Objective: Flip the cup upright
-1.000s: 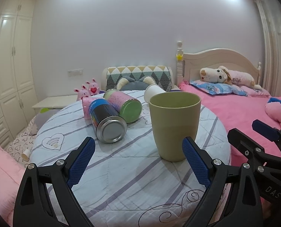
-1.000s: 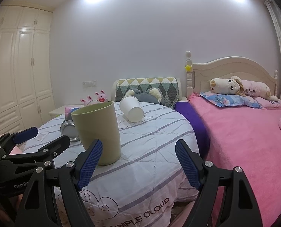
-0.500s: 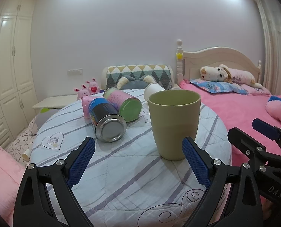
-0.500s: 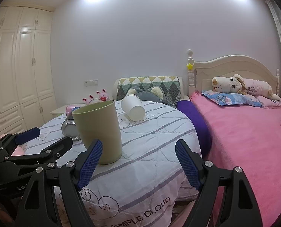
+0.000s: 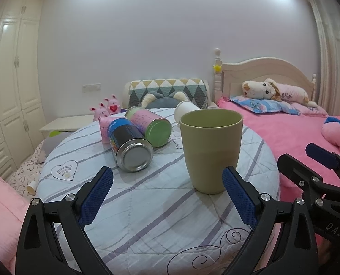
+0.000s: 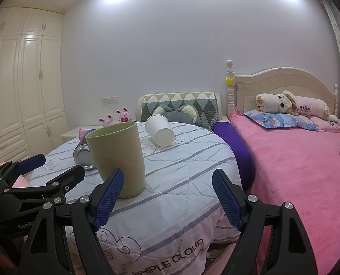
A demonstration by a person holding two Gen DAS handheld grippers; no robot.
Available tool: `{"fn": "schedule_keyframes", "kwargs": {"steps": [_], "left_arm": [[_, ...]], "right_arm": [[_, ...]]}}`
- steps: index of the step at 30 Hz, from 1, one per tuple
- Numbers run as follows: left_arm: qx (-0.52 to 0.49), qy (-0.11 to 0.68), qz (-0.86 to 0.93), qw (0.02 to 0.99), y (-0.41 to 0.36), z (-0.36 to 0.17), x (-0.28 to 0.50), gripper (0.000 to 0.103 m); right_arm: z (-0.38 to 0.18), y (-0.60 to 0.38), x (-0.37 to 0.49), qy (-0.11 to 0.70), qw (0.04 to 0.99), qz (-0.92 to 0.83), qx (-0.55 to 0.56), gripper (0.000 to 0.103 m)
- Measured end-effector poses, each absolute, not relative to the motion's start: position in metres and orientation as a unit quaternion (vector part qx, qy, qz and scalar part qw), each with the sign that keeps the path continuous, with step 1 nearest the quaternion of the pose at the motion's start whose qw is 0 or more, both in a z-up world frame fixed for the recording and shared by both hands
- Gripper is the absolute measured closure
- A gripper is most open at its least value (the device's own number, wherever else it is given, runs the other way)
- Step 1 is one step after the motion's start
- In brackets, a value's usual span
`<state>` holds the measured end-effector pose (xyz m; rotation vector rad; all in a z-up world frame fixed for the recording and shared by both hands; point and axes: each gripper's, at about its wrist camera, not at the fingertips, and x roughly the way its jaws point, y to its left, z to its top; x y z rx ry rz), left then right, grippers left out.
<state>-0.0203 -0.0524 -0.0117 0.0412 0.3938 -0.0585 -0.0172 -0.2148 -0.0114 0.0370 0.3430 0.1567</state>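
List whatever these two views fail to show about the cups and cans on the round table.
- Olive-green plastic cup: its inside bottom, hidden by its own wall in both views.
- White paper cup lying on its side: mostly hidden behind the green cup in the left wrist view.
- Pink can: mostly hidden behind the blue-labelled metal can; label unreadable.

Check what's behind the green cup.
Behind the green cup a white paper cup lies on its side on the table; in the left view the green cup covers most of it.
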Motion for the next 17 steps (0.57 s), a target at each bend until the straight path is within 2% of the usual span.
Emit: {"fn": "schedule_keyframes", "kwargs": {"steps": [13,17], "left_arm": [[0.019,0.192,-0.032,0.981,-0.0525,-0.0126,-0.0216,0.005],[0.018,0.188,-0.027,0.982,-0.0529,-0.0121,-0.0227,0.001]], "right_arm": [[-0.0124,-0.2138,-0.0155,0.174,0.982,0.075,0.02,0.022],[-0.0128,-0.2135,-0.015,0.175,0.981,0.075,0.02,0.022]]}}
